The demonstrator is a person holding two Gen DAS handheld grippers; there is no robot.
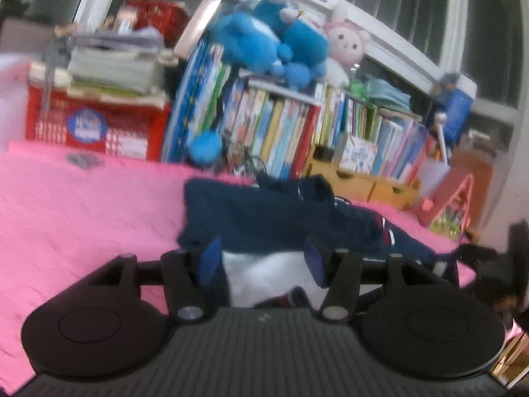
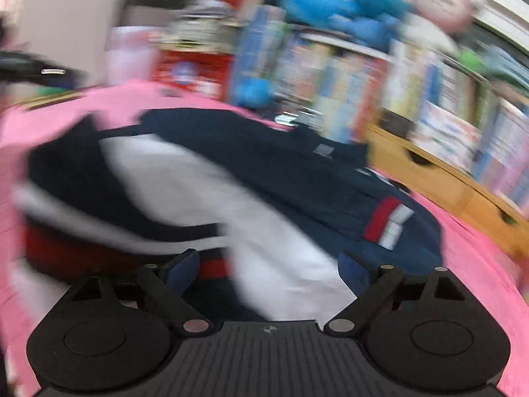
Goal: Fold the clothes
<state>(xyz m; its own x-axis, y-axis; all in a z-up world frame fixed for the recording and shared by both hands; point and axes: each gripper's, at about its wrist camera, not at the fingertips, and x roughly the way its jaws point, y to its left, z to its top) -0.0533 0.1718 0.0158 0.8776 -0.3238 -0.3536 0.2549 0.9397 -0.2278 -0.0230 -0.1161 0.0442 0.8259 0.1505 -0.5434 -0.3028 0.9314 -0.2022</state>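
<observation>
Garment: a navy jacket [image 1: 264, 211] with white and red panels, lying in a soft heap on the pink quilted bedspread [image 1: 82, 205], in front of the bookshelf [image 1: 297, 125].
Left gripper [image 1: 263, 261]: jaws spread, blue pads either side of a white fabric panel; no pinch is visible.
Right gripper [image 2: 269, 264]: jaws spread wide, white cloth lying between them (heavy blur, so contact is unclear).
Key relation: the jacket lies straight ahead of both pairs of jaws and partly between them; its long axis seems to run from near-left to far-right in the right wrist view, ending by the red-and-white stripe patch [image 2: 386, 225].
Nearer hand: neither clearly; both sit at the near edge.
Material: limp, smooth, probably slippery cloth, bunched in rounded folds.
Surface: textured bedspread, likely to grip the fabric a little.
</observation>
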